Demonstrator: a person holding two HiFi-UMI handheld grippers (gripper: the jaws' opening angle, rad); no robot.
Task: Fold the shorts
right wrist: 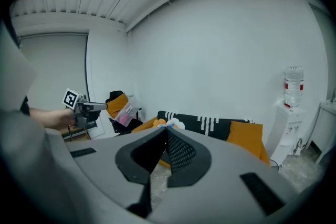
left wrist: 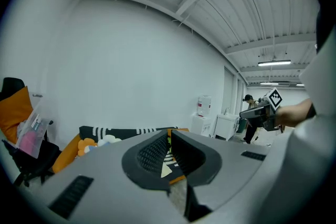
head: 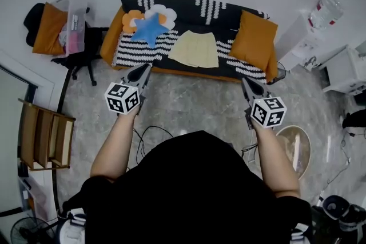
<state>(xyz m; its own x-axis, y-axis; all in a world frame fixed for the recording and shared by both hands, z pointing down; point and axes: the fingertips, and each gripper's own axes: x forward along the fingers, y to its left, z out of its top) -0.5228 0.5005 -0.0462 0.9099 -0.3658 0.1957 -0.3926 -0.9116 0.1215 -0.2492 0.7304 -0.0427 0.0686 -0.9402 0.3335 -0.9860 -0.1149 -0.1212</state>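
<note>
Pale yellow shorts lie flat on the middle of a black-and-white patterned sofa. My left gripper hovers over the floor just in front of the sofa's left part, its jaws shut and empty. My right gripper hangs in front of the sofa's right part, also shut on nothing. Both stay short of the shorts. In the left gripper view the jaws meet, with a sliver of the shorts behind them. In the right gripper view the jaws are closed too.
Orange cushions sit at both sofa ends, with a blue star and flower pillow at left. A chair with an orange bag stands left, a wooden rack nearer. A water dispenser and white cabinet are right. Cables cross the marble floor.
</note>
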